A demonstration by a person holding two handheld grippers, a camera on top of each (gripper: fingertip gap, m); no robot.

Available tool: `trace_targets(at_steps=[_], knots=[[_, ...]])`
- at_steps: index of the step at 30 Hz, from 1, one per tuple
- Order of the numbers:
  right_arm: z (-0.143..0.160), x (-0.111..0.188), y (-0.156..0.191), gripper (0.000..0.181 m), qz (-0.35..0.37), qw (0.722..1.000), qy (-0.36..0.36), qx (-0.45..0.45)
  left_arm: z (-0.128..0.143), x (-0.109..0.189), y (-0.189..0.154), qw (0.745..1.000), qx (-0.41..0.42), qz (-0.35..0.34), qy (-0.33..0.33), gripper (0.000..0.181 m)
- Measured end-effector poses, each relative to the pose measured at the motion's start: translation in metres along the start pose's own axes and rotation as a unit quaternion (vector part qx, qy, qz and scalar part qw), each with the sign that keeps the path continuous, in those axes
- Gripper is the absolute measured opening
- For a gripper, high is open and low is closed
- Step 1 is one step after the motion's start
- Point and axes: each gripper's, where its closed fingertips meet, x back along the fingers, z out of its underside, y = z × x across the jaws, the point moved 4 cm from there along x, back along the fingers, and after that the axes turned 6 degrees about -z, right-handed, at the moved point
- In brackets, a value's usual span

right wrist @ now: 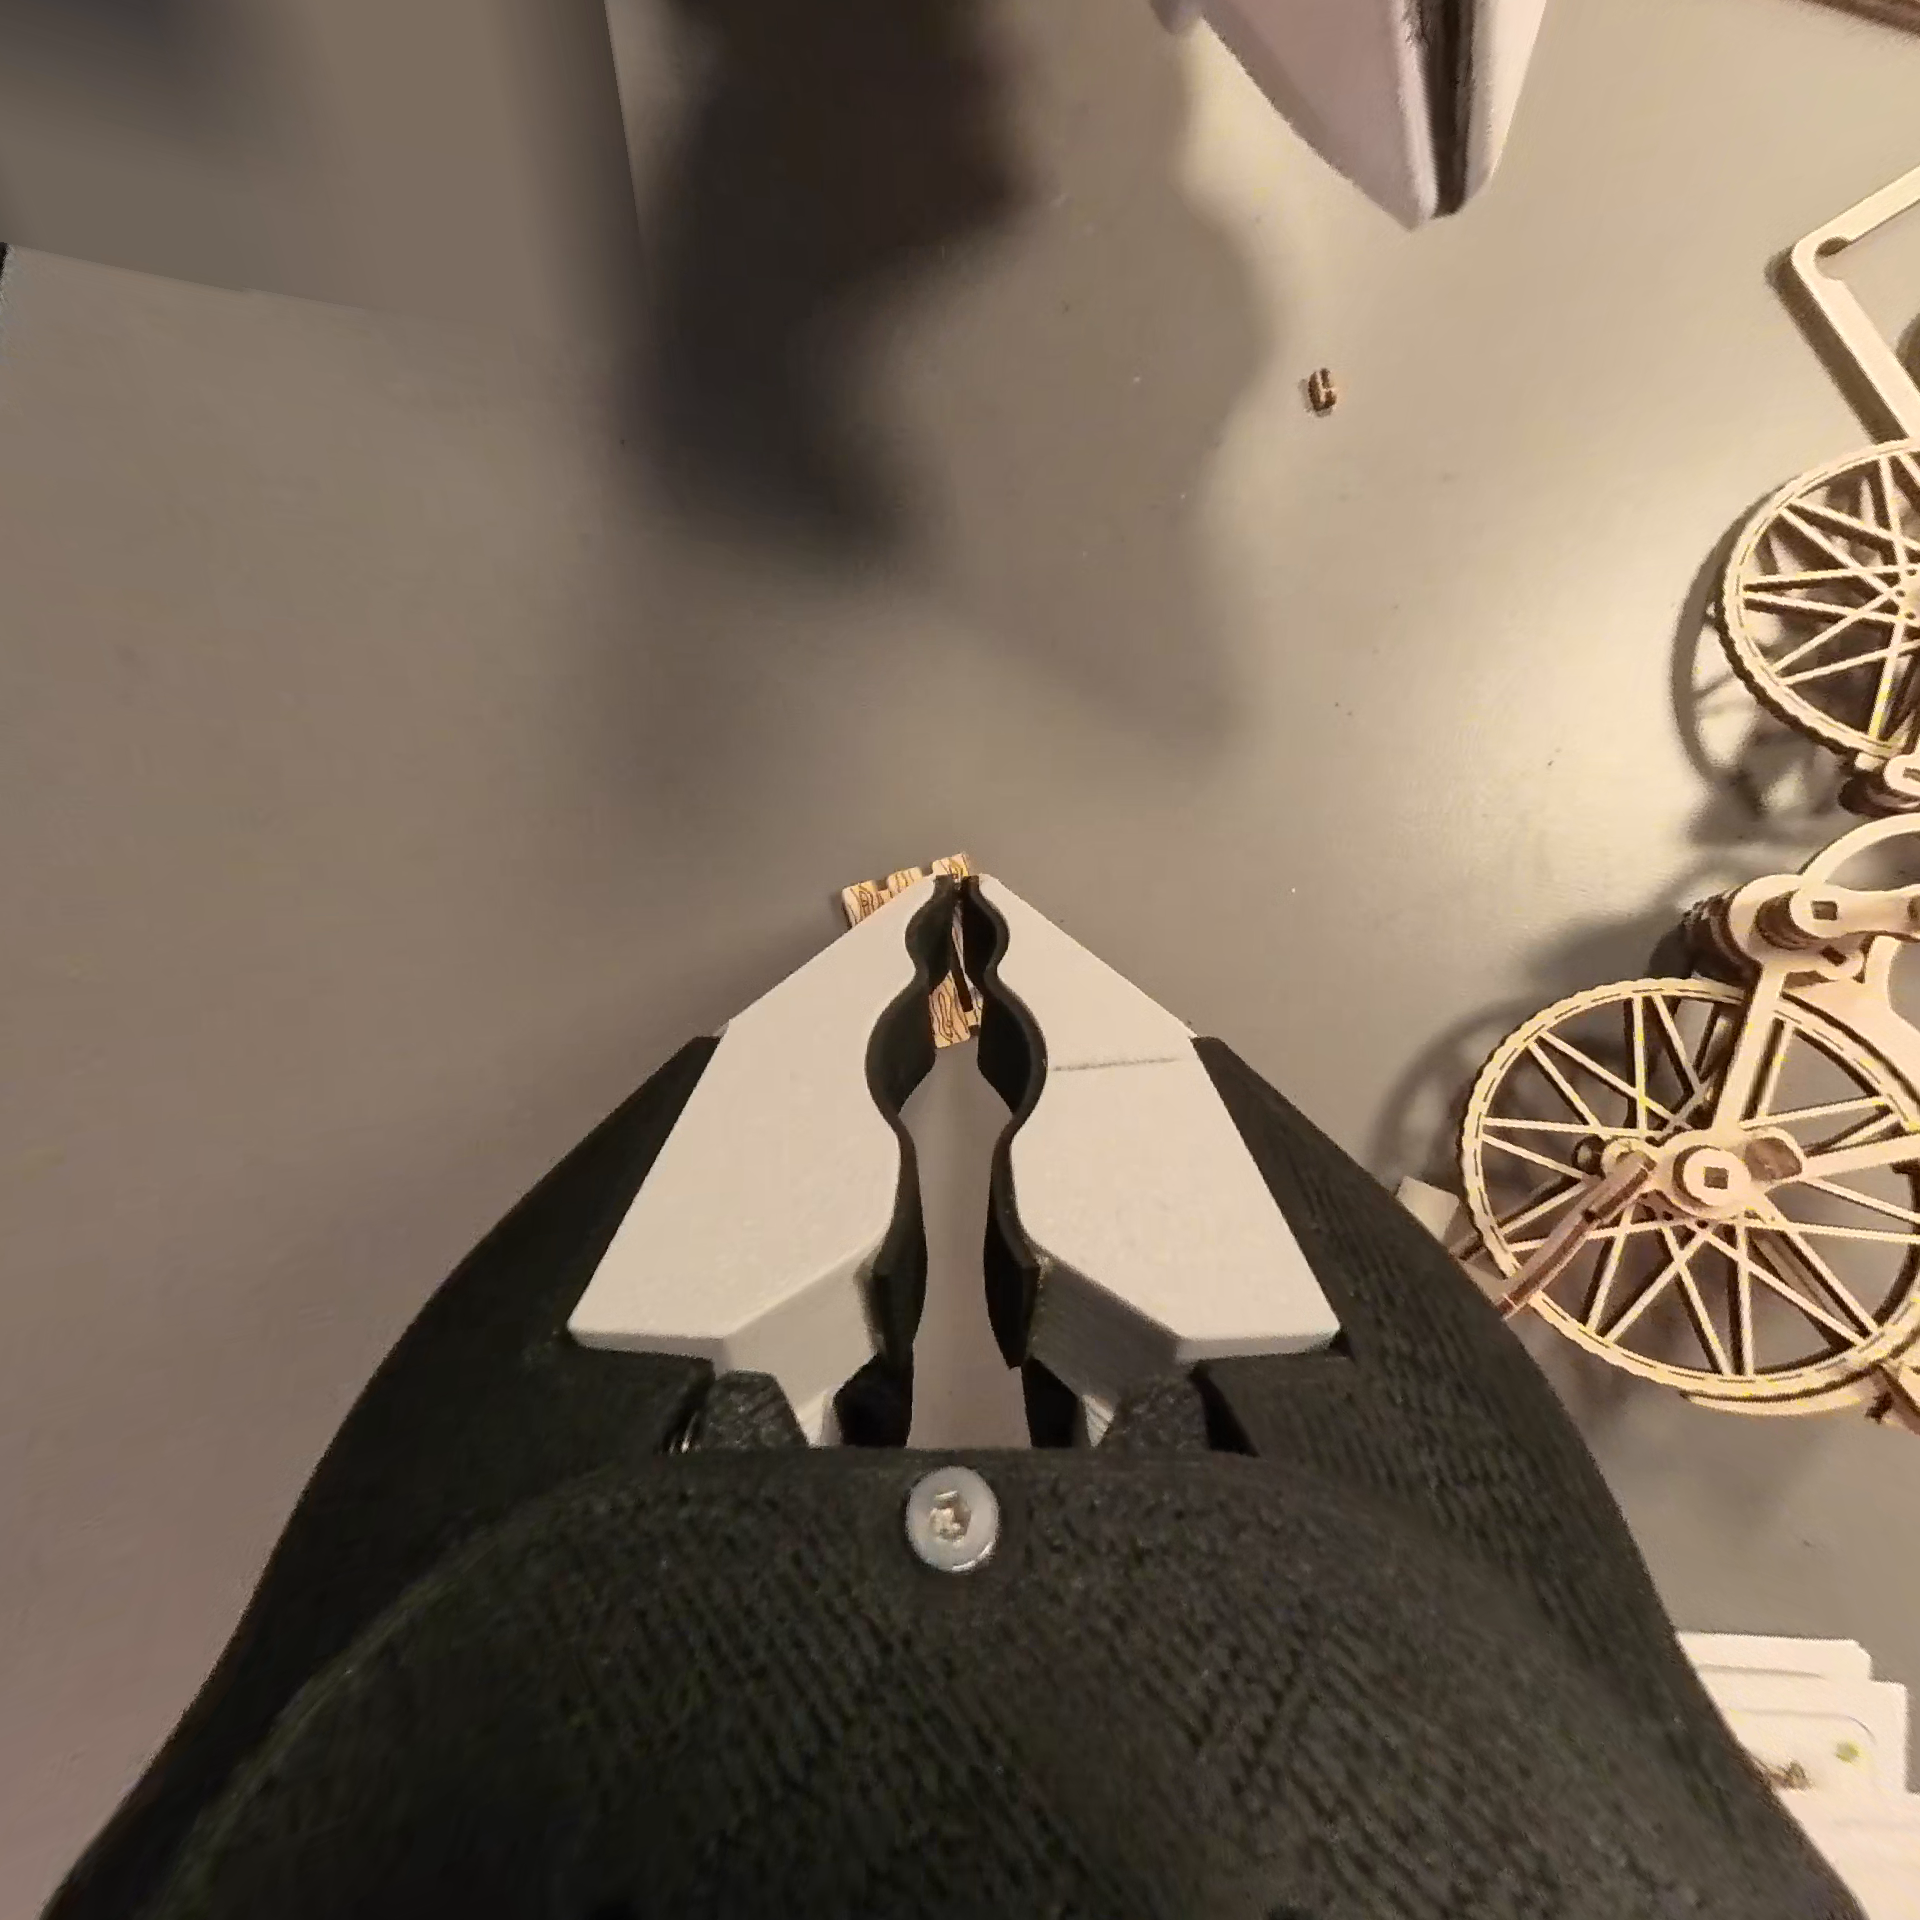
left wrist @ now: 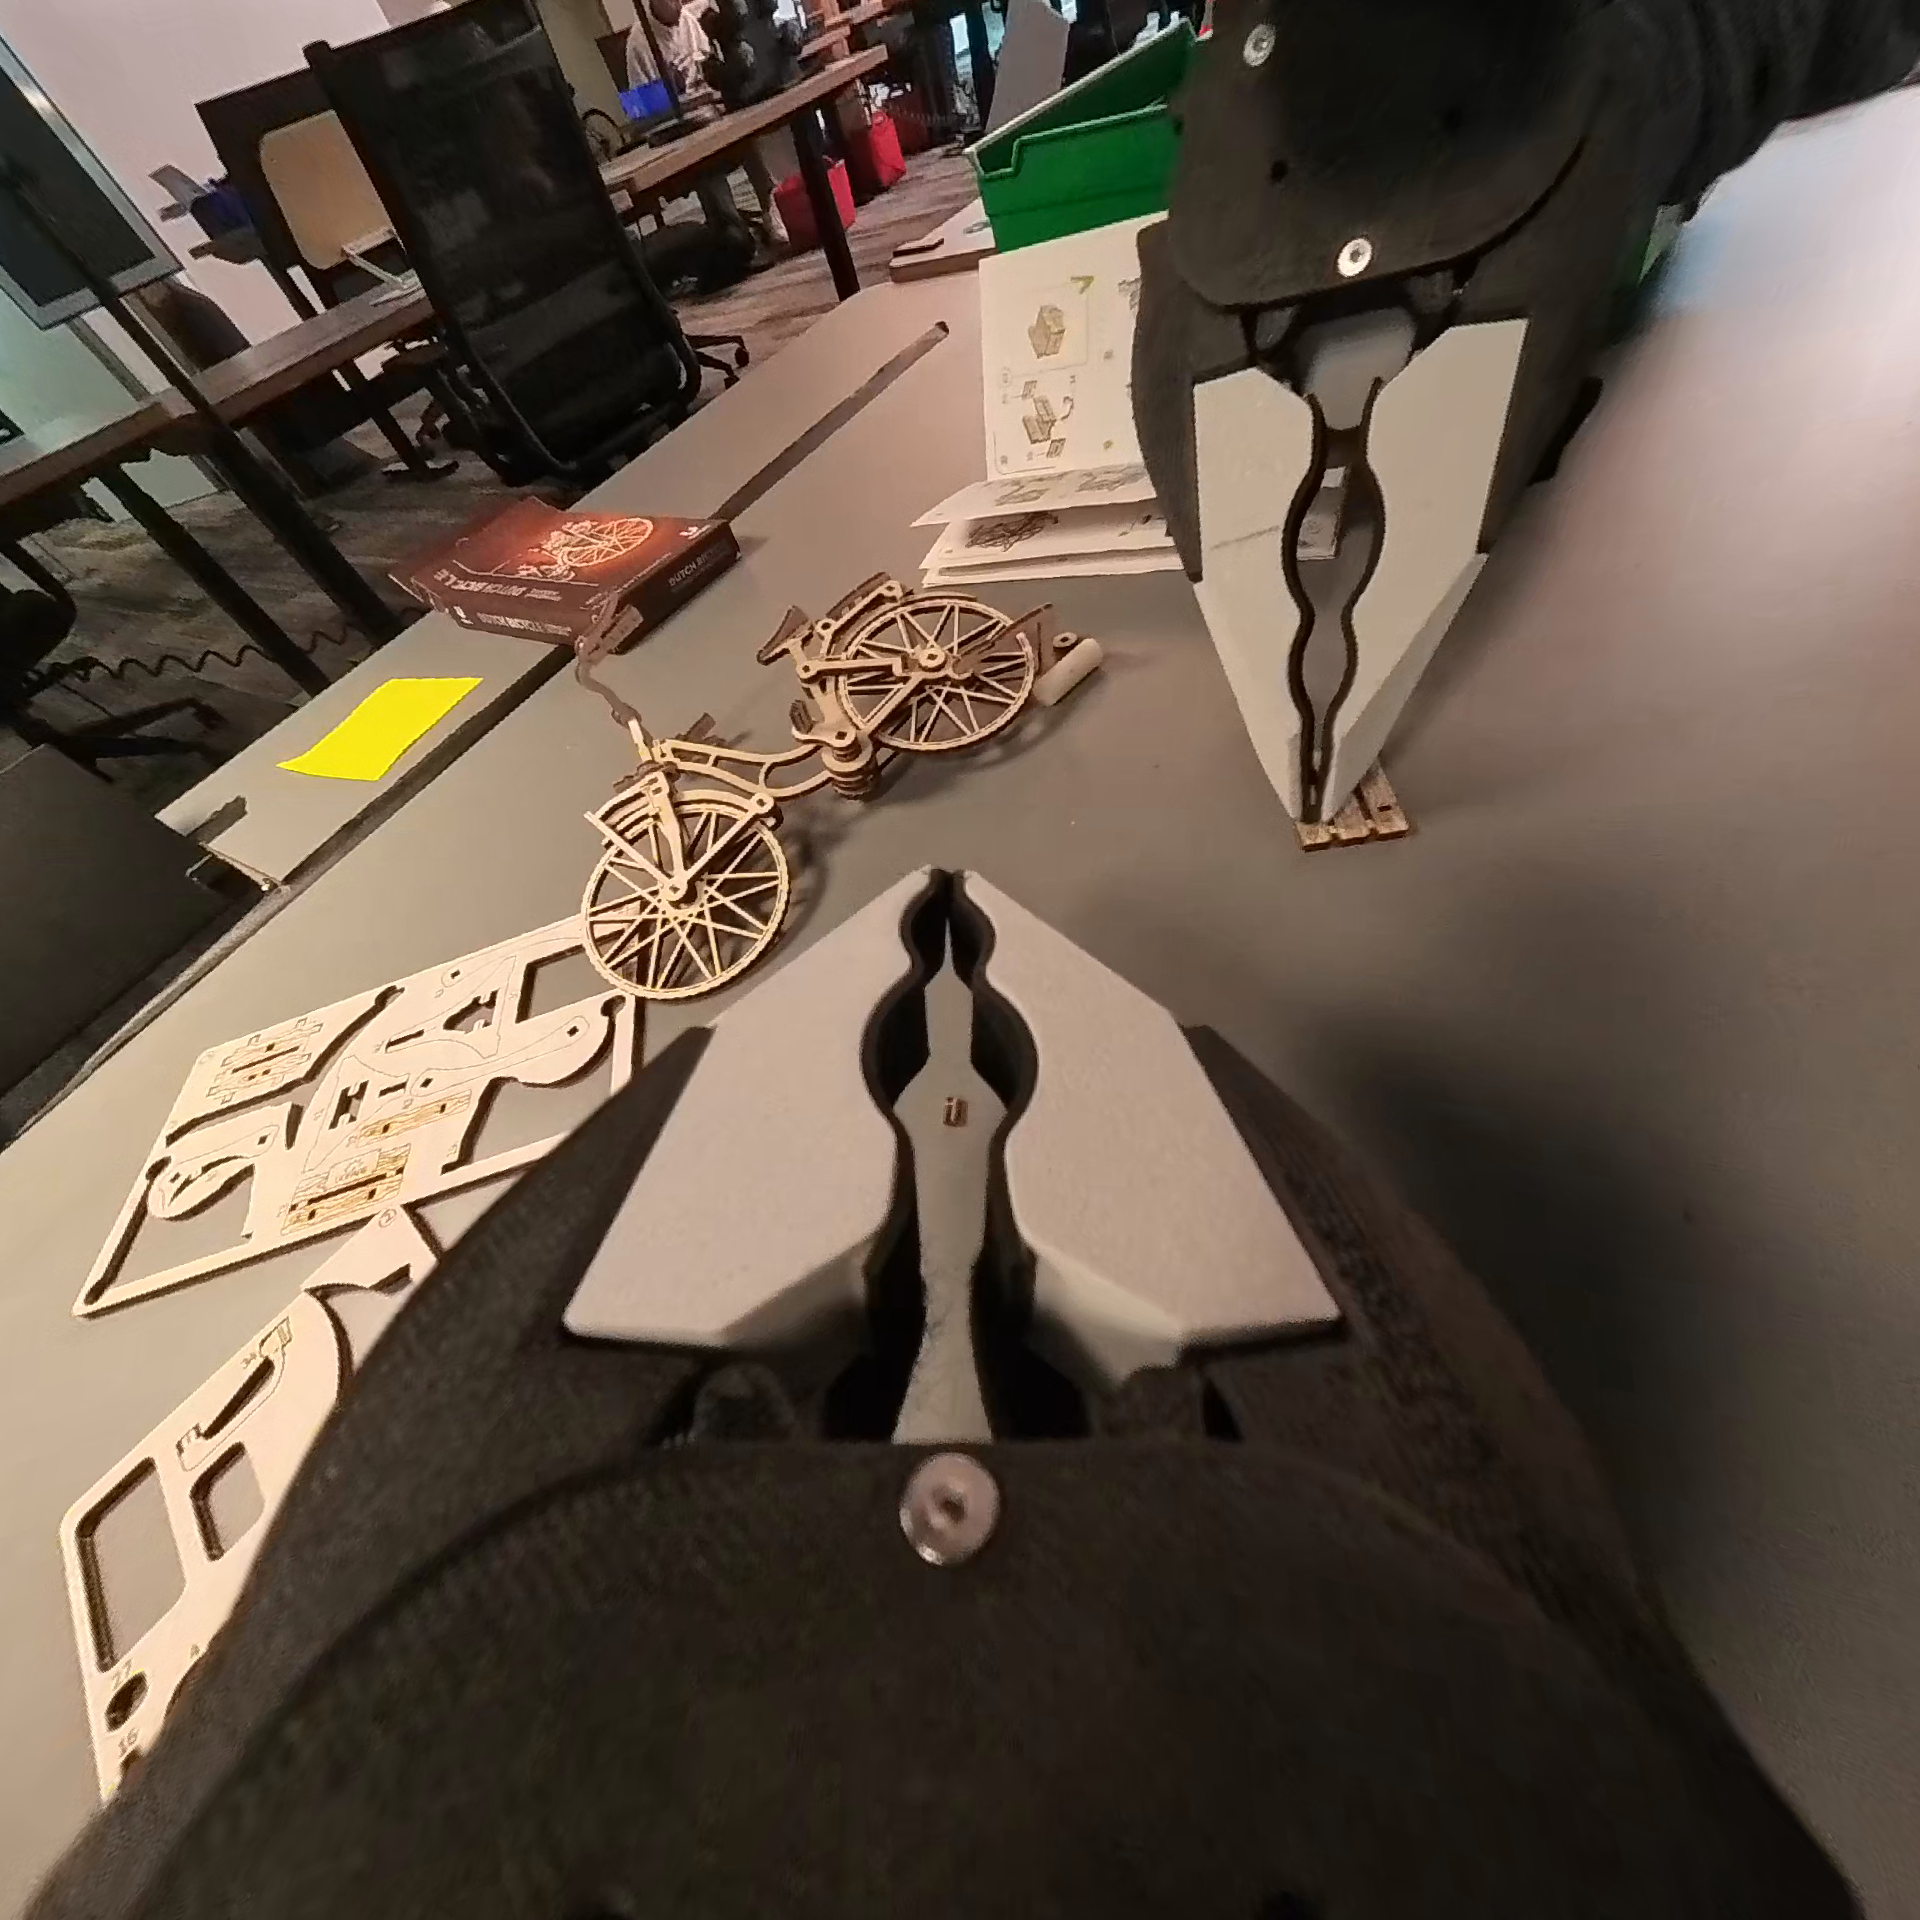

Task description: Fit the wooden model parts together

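Note:
My right gripper point(right wrist: 961, 888) points down at the grey table point(right wrist: 416, 727) and is shut on a small wooden part point(right wrist: 948, 997) that stands upright between its fingers. A flat slatted wooden panel point(right wrist: 883, 896) lies under its tips; it also shows in the left wrist view point(left wrist: 1361, 826) below the right gripper point(left wrist: 1317, 805). My left gripper point(left wrist: 948, 883) is shut and empty, held above the table. A tiny wooden peg point(left wrist: 954, 1112) lies on the table under it, seen through the finger gap, and shows in the right wrist view point(right wrist: 1322, 393) near the left gripper point(right wrist: 1429, 203).
A wooden bicycle model point(left wrist: 727, 810) point(right wrist: 1714, 1195) lies on its side mid-table. Punched-out part sheets point(left wrist: 364, 1122) lie at the left, with a dark box point(left wrist: 571, 577) and a yellow sheet point(left wrist: 384, 727) beyond. Instruction pages point(left wrist: 1060, 416) and a green bin point(left wrist: 1081, 156) are at the back. Spacing between my two grippers at the tips: around 11 cm. The tiny wooden peg point(left wrist: 954, 1112) is about 6 cm from my left fingertips and 12 cm from my right. Seen from the right wrist view point(right wrist: 1317, 388) as well.

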Motion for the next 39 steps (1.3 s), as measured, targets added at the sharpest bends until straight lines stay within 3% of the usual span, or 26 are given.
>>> trace_targets(at_steps=[15, 21, 28, 35, 39], knots=[[0.007, 0.003, -0.002, 0.000, 0.003, 0.998, -0.051, -0.044, 0.000, 0.000, -0.002, 1.000, -0.001, 0.004, 0.001, 0.000], [0.009, 0.004, -0.001, 0.018, -0.002, 0.997, -0.048, -0.053, 0.000, 0.000, -0.002, 1.000, -0.001, 0.005, 0.002, 0.000], [0.007, 0.006, 0.004, 0.024, -0.004, 0.998, -0.035, -0.053, 0.001, -0.001, -0.004, 1.000, -0.004, 0.010, 0.004, 0.000], [0.006, 0.006, -0.002, 0.012, 0.039, 0.997, -0.014, -0.070, 0.002, -0.001, -0.006, 1.000, -0.007, 0.016, 0.005, 0.000], [0.009, 0.005, -0.008, 0.006, 0.022, 0.993, -0.015, -0.116, 0.002, -0.001, -0.007, 1.000, -0.010, 0.017, 0.006, 0.000]])
